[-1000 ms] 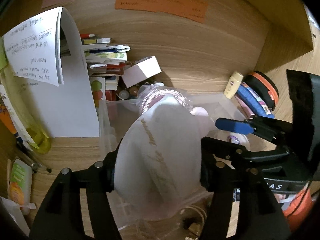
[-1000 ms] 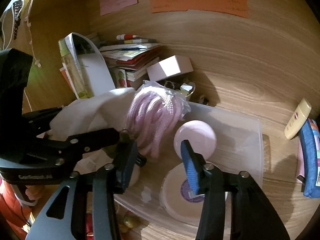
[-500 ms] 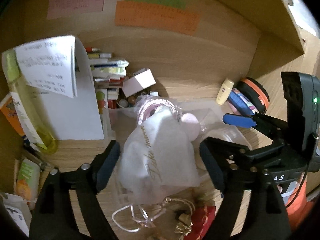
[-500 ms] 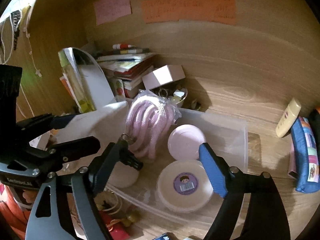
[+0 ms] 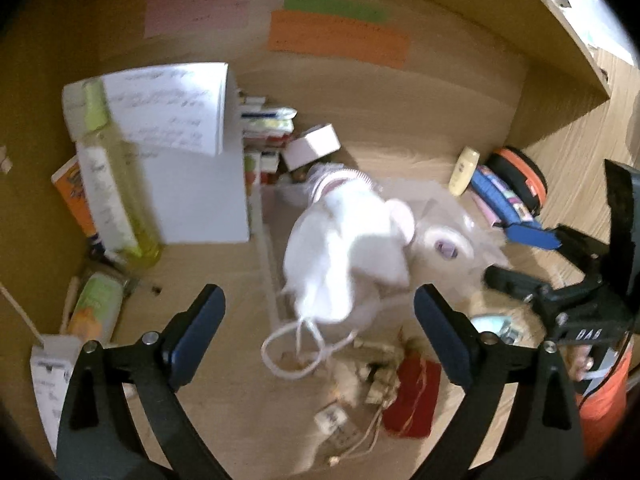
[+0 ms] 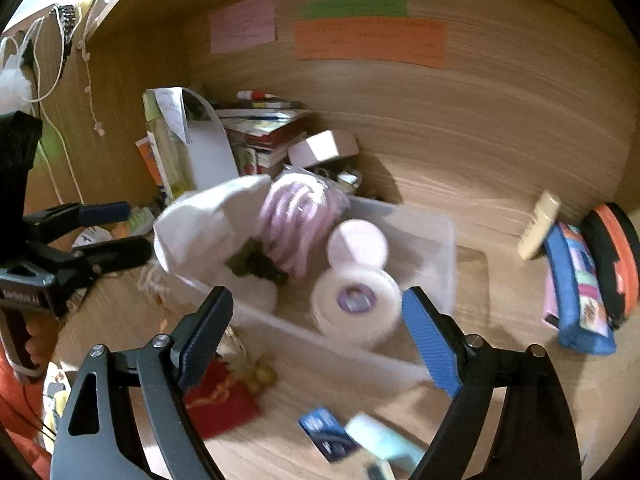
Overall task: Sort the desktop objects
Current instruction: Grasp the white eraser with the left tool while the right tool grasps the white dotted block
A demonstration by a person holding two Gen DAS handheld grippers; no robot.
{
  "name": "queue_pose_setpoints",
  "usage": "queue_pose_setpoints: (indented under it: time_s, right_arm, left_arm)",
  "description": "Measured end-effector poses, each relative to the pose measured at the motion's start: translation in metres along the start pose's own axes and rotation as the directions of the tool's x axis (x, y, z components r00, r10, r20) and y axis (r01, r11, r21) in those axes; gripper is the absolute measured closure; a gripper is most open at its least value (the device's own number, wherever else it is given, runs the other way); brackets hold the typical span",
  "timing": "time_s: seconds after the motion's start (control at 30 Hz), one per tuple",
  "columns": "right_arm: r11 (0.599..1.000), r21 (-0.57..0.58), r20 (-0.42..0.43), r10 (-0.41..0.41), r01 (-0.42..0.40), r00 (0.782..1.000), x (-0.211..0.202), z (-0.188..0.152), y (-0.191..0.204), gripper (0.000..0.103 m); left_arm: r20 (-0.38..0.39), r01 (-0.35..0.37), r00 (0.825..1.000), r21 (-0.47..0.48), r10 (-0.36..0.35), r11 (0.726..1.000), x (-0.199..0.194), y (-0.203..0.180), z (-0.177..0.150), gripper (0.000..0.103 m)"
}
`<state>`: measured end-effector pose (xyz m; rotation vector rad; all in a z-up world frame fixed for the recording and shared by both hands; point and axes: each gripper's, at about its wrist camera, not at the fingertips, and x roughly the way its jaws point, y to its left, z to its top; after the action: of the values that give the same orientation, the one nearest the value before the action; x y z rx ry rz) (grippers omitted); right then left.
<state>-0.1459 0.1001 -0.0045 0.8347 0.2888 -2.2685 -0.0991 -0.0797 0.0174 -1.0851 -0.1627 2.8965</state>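
Both grippers pulled back; left gripper [image 5: 318,332] jaws released white pouch [image 5: 344,248]; right gripper [image 6: 318,340] jaws spread, empty.

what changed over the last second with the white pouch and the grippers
The left gripper opened, let go of the white drawstring pouch and drew back; the pouch now rests on the clear bin. The right gripper also pulled back, open. The pink cord bundle and round containers stayed in the bin.

We see a matt wood-grain tabletop [image 6: 460,184], a clear plastic bin [image 6: 440,240], a soft white cloth pouch [image 5: 344,252] and paper notes [image 5: 338,38].
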Motion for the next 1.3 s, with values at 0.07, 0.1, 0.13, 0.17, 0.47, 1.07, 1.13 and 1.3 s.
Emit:
queue_pose_setpoints:
  time_s: [0.07, 0.1, 0.13, 0.17, 0.47, 1.07, 1.13, 1.3]
  right_arm:
    - [1.0, 0.006, -0.005, -0.02, 0.02, 1.0, -0.006, -0.009, -0.004, 0.018]
    - [1.0, 0.009, -0.008, -0.026, 0.026, 1.0, -0.007, -0.013, -0.006, 0.018]
    - [0.999, 0.012, -0.012, -0.032, 0.032, 0.999, -0.009, -0.016, -0.008, 0.018]
    - [0.999, 0.015, -0.019, -0.043, 0.043, 0.999, -0.011, -0.022, -0.011, 0.018]
    - [0.994, 0.035, -0.088, -0.102, 0.105, 0.991, -0.015, -0.06, -0.03, 0.018]
    - [0.992, 0.103, -0.186, -0.051, 0.071, 0.981, -0.005, -0.107, -0.04, 0.02]
    - [0.992, 0.108, -0.187, -0.045, 0.066, 0.981, -0.004, -0.107, -0.041, 0.027]
    - [0.993, 0.1, -0.183, -0.036, 0.055, 0.982, -0.003, -0.106, -0.04, 0.055]
  left_arm:
    - [-0.02, -0.015, 1.0, 0.001, 0.015, 1.0, 0.0, 0.002, -0.009, 0.006]
    - [-0.031, -0.02, 0.999, 0.002, 0.02, 1.0, 0.0, 0.004, -0.014, 0.006]
    - [-0.043, -0.027, 0.999, 0.001, 0.027, 1.0, -0.001, 0.006, -0.02, 0.006]
    - [-0.057, -0.034, 0.998, 0.001, 0.034, 0.999, 0.0, 0.007, -0.025, 0.006]
    - [-0.168, -0.069, 0.984, -0.011, 0.066, 0.998, 0.008, 0.023, -0.072, 0.006]
    - [-0.283, -0.045, 0.957, 0.094, 0.07, 0.995, 0.045, -0.002, -0.094, 0.007]
    - [-0.281, -0.055, 0.957, 0.087, 0.078, 0.995, 0.049, -0.003, -0.094, 0.007]
    - [-0.254, -0.055, 0.964, 0.104, 0.08, 0.993, 0.046, -0.008, -0.094, 0.027]
